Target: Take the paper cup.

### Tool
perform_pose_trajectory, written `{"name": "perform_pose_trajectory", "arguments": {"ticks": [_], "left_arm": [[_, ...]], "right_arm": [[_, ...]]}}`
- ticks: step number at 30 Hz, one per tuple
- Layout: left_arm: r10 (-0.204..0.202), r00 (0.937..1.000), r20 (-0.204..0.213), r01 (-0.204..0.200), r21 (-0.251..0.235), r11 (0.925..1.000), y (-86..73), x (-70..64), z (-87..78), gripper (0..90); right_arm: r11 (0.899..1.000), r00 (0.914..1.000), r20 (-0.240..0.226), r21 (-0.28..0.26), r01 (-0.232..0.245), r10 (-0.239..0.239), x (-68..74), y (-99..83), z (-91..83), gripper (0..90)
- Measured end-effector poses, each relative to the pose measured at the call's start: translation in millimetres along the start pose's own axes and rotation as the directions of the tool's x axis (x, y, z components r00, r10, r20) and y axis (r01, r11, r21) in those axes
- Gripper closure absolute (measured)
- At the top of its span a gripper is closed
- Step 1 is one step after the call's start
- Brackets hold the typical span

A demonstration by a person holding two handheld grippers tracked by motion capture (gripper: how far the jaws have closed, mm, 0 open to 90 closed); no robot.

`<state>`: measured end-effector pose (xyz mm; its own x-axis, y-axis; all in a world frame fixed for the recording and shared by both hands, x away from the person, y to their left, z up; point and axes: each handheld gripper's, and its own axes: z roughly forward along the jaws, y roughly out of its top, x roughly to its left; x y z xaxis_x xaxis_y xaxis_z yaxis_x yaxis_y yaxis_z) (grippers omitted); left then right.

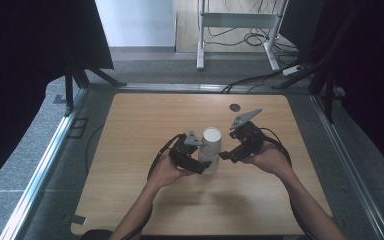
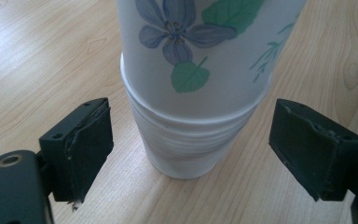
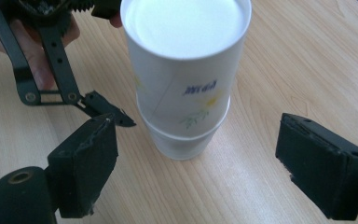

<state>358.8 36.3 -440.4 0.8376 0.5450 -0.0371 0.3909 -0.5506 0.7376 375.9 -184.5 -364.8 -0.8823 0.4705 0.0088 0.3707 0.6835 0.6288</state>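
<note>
Two nested paper cups (image 1: 211,145) stand upright at the middle of the wooden table (image 1: 140,125). The upper cup (image 2: 205,51) carries a blue flower and green leaves; its white top (image 3: 186,23) faces up. It sits inside the lower white cup (image 2: 186,149) (image 3: 177,142). My left gripper (image 1: 206,165) (image 2: 189,151) is open, with one jaw on each side of the lower cup and a gap on both sides. My right gripper (image 1: 225,156) (image 3: 196,168) is open too, facing the stack from the right without touching it. One left gripper finger (image 3: 105,109) shows beside the cups.
A small dark round spot (image 1: 235,107) lies on the table behind the cups. Beyond the far edge stand a white metal frame (image 1: 200,40) and floor cables (image 1: 250,37). Black curtains hang at both sides. Bare wood surrounds the cups.
</note>
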Motion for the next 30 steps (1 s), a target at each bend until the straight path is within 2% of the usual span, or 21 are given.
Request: {"name": "perform_pose_trajectory", "arguments": {"ticks": [13,18,23,30], "left_arm": [[0.016,0.9999,0.003,-0.016,0.006,0.9999,6.1,-2.6,6.3,14.9],[0.006,1.0000,-0.002,-0.006,0.000,1.0000,5.4,-2.7,8.8,16.1],[-0.010,0.9999,-0.007,0.010,-0.019,0.9998,3.9,-0.9,9.4,19.8],[-0.008,0.9998,-0.016,0.008,-0.019,0.9998,3.8,-2.4,9.0,20.9]], "right_arm": [[0.998,0.9997,-0.017,0.058,0.018,-0.017,-2.2,25.3,6.0,13.7],[0.996,0.9995,-0.023,0.084,0.023,-0.021,-3.6,33.3,6.5,14.5],[0.993,0.9985,-0.031,0.107,0.048,-0.045,-3.7,43.1,7.4,16.2],[0.986,0.9969,-0.043,0.149,0.072,-0.067,-2.7,55.4,13.2,17.7]]}}
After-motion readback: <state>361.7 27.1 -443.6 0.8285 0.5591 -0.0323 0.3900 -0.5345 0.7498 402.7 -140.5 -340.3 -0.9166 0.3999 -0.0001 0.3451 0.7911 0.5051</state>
